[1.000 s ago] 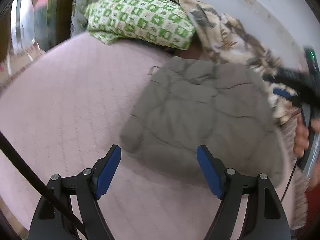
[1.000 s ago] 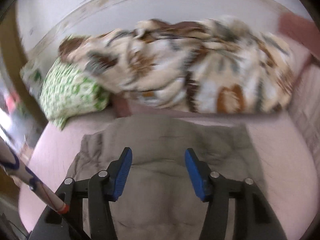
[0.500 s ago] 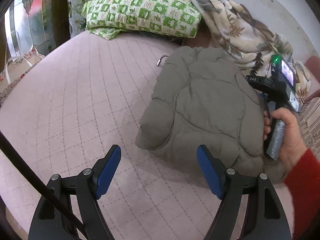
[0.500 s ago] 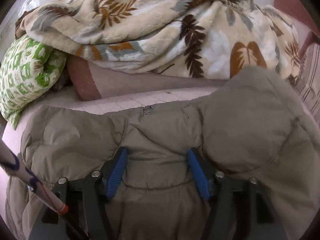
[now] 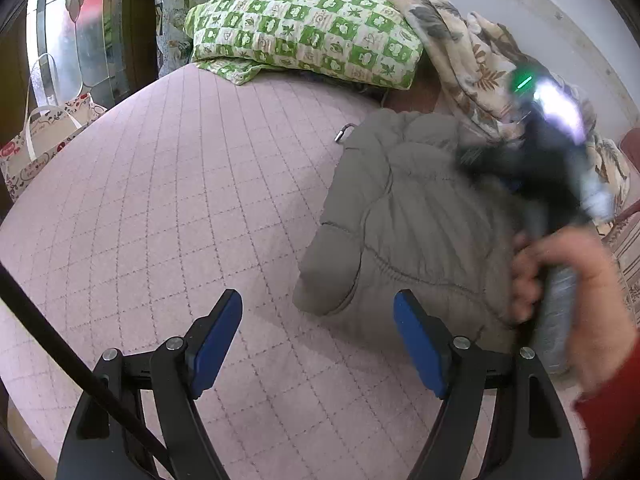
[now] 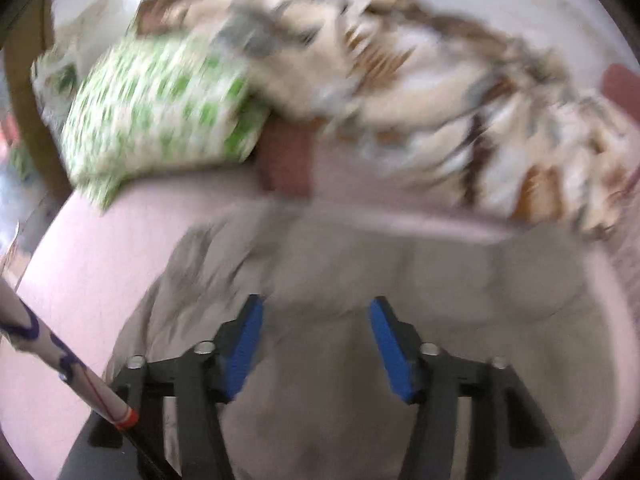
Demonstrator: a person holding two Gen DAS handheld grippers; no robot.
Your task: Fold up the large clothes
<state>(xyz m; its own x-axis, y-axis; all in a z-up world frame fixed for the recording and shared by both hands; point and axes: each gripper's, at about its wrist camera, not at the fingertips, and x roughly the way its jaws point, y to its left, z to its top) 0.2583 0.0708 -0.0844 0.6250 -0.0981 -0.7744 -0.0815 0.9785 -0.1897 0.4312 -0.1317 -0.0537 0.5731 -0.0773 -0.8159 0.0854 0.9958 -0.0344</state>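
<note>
No legible txt, labels or nos. anywhere; right view too blurred.

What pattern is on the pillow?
Green and white checks with little leaf shapes on the pillow, clearest in the left wrist view.

Jacket [image 5: 408, 216] lies folded on the bed cover [image 5: 168, 208], toward the right of the bed in the left wrist view, w/ a pillow [image 5: 304, 28] behind it at the far-left end & a blanket [image 5: 468, 60] heaped behind it along the wall, partly lapping over the pillow's right end. Left gripper [image 5: 318, 340] hangs over bare cover just in front of & left of the jacket's near corner; right gripper [image 6: 316, 344] is above the jacket's middle, its hand [image 5: 560, 280] at the jacket's right edge. A tote bag [image 5: 44, 136] stands off the bed's left side.
</note>
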